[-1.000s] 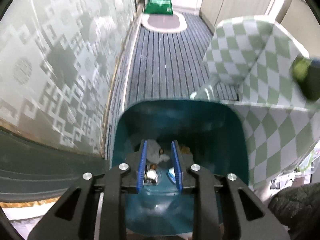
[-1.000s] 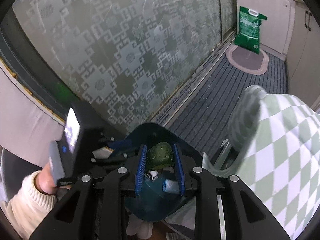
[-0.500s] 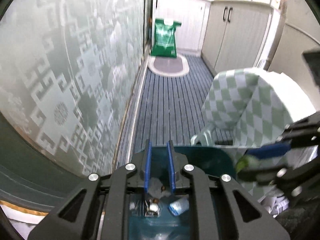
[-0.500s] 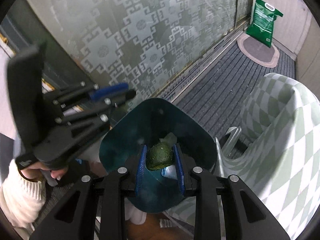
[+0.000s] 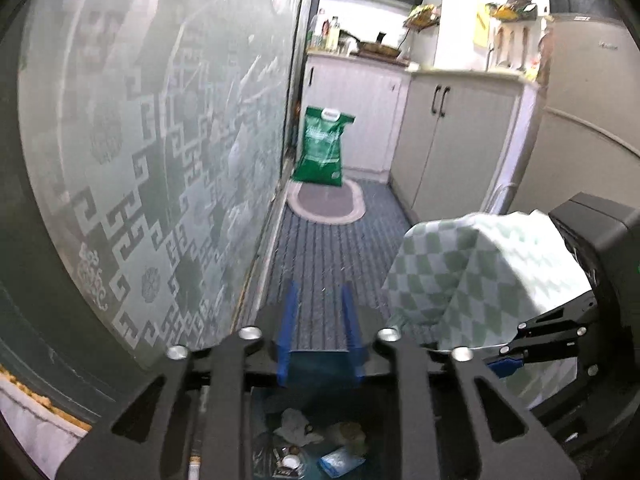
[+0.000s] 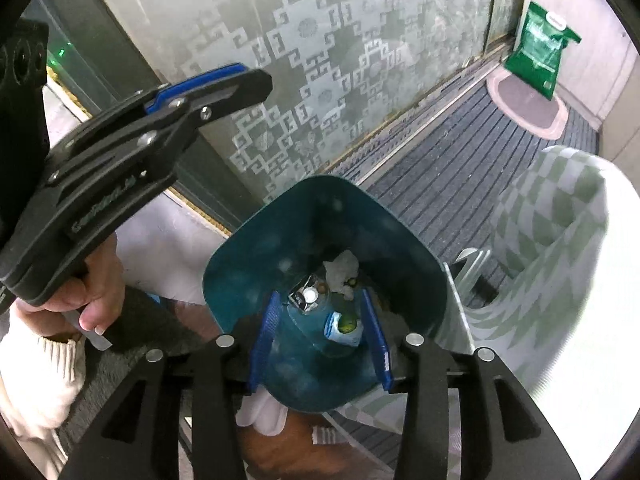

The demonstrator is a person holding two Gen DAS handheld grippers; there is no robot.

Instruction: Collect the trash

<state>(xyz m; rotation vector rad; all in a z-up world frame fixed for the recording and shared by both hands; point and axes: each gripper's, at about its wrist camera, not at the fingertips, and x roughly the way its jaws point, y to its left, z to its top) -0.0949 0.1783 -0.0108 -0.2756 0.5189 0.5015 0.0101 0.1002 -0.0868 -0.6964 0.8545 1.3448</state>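
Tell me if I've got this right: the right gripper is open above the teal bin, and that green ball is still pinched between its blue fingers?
Not quite. The right gripper is open above the teal bin, but it holds nothing. The right wrist view shows the green ball lying down in the bin among the other trash.

We are working in a home kitchen: white cabinets (image 5: 452,148) under a cluttered counter (image 5: 372,54), a fridge (image 5: 588,92), a striped floor mat (image 5: 332,256), an oval rug (image 5: 326,202), a green sack (image 5: 322,146) and a patterned frosted-glass sliding door (image 5: 160,152) are showing.
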